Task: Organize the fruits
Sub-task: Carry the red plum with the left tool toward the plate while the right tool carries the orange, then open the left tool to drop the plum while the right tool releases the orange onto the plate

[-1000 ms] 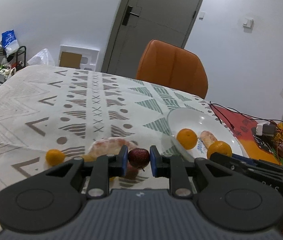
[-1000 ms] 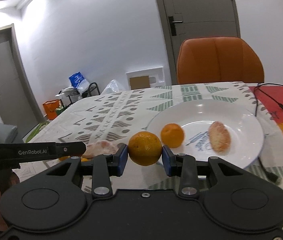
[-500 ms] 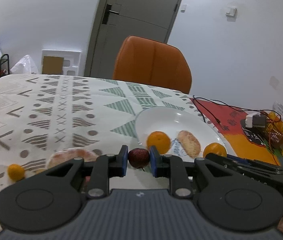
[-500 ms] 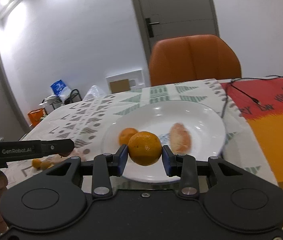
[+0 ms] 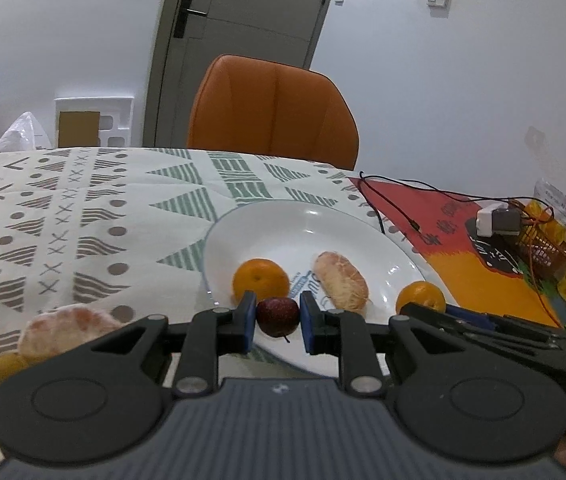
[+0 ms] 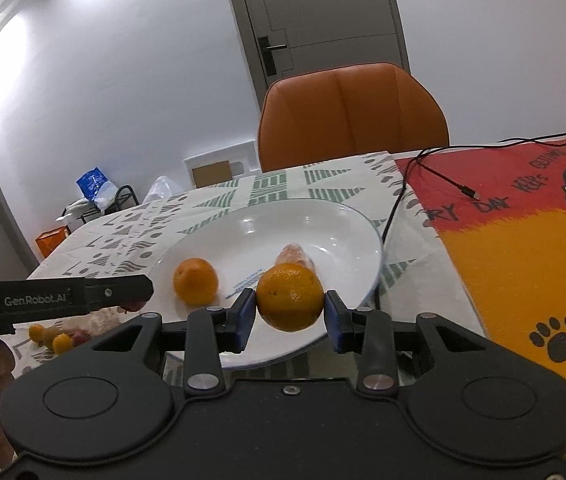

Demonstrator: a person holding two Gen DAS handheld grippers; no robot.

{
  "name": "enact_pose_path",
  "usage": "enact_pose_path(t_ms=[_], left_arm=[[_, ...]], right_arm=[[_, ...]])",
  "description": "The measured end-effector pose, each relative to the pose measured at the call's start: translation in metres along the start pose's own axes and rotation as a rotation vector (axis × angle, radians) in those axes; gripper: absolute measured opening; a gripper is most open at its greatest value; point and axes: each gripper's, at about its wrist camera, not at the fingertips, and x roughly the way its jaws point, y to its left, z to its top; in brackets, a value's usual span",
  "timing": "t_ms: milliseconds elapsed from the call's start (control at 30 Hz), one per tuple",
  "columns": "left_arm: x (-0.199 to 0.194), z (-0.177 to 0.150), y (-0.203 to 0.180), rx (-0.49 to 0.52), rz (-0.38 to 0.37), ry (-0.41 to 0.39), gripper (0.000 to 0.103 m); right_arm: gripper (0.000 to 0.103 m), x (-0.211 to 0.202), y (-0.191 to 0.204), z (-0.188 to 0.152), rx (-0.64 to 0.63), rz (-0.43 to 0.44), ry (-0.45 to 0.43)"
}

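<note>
The left gripper (image 5: 274, 322) was clamped on a small dark red fruit (image 5: 278, 316) and the right gripper (image 6: 289, 316) on a tangerine (image 6: 289, 297), both above the near rim of the white plate (image 5: 307, 224), which held another tangerine (image 5: 260, 280) and a peeled one (image 5: 340, 283).

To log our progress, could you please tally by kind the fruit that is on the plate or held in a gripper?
Tangerines: 2, the loose tangerine on the plate and the held tangerine in the right gripper
Peeled citrus: 1, on the plate
Dark red fruit: 1, in the left gripper
Total: 4
</note>
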Motion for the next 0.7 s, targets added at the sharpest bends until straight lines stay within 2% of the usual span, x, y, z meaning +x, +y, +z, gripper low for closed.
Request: enact_pose_path(t_ms=[433,567,700], left_arm=[[0.022,0.002,-0.012,0.022,0.004,0.026,0.022],[0.023,0.002,-0.012,0.028,0.042,0.020,0.024],[0.020,0.003,-0.005,0.001,0.042,0.026,0.026]], right_arm=[[0.040,0.000,-0.005,0.000,-0.006,0.017,-0.010],[0.040,-0.002,-0.006,-0.001,0.001,0.026,-0.013],[0.040,-0.004,-0.003,-0.002,-0.001,0.030,-0.011]])
